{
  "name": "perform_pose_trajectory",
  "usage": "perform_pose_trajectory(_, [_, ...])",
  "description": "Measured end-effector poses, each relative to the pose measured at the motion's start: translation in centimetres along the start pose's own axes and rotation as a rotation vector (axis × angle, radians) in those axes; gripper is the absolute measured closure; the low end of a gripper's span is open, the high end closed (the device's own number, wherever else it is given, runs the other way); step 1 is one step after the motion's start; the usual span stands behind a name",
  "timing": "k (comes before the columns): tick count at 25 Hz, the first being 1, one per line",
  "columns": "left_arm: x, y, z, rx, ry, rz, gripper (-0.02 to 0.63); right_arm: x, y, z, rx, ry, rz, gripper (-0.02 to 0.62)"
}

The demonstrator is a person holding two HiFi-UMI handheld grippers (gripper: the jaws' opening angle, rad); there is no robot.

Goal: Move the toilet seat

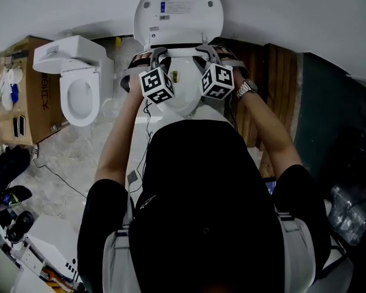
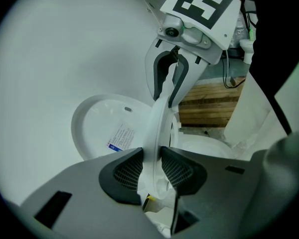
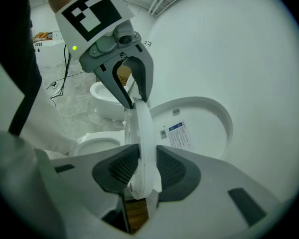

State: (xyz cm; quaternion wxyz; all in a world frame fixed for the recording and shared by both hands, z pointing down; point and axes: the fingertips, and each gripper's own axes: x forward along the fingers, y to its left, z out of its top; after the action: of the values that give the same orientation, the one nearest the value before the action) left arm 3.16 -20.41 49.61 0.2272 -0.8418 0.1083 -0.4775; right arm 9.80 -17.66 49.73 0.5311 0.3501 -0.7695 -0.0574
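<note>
- Left claw (image 2: 152, 169): clamped on the rim of the white toilet seat (image 2: 158, 114), pads pressing both faces.
- Right claw (image 3: 141, 169): gripping the same seat on its opposite side.
- Toilet seat: raised on edge, upper centre of the head view, before the upright lid (image 1: 178, 11).
- Second toilet (image 1: 79, 81) and cardboard box (image 1: 21, 84): upper left, on the floor.

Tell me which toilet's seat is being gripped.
The middle toilet: the left gripper and right gripper clamp its seat. The toilet by the box is untouched.
</note>
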Motion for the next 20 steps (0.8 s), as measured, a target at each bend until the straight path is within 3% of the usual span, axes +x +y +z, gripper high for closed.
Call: perform_pose_trajectory(20, [1.8,5.4,0.6,-0.027,0.006,0.051,0.488,1.6,-5.6,0.4,0.011,-0.013,-0.061,0.477])
